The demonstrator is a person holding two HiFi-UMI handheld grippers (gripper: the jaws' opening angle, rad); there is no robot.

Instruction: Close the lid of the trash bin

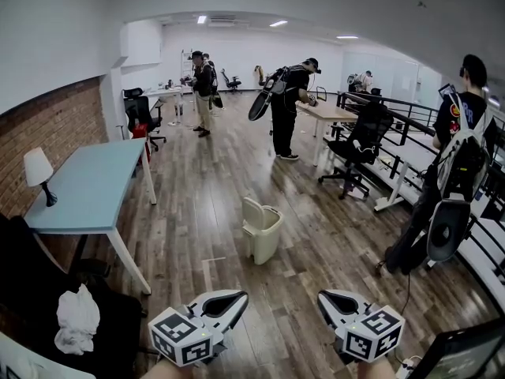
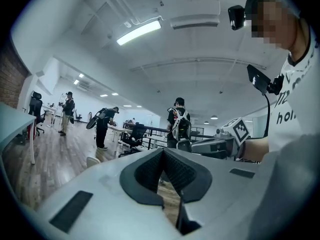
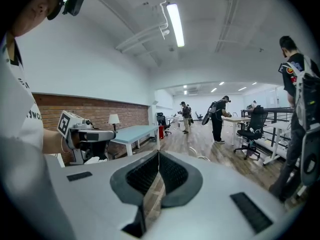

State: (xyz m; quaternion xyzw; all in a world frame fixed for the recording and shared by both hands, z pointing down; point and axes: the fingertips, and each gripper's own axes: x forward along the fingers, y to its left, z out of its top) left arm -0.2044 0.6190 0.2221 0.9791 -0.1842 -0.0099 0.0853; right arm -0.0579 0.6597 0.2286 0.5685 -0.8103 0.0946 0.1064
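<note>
The cream trash bin [image 1: 260, 230] stands on the wooden floor about mid-room, its lid tipped up at the back and the top open. It shows small in the left gripper view [image 2: 92, 160], and only its rim shows in the right gripper view [image 3: 202, 158]. My left gripper [image 1: 239, 295] and right gripper [image 1: 323, 297] are held low at the front, well short of the bin and apart from it. Both point toward it. Each gripper's jaw tips meet, left [image 2: 163, 150] and right [image 3: 159, 152], with nothing between them.
A light blue table [image 1: 91, 184] with a small lamp [image 1: 37, 172] stands along the brick wall on the left. A white cloth [image 1: 77, 319] lies on a dark seat at near left. A black office chair [image 1: 359, 144] and a person with a backpack [image 1: 454, 172] are on the right. More people stand farther back.
</note>
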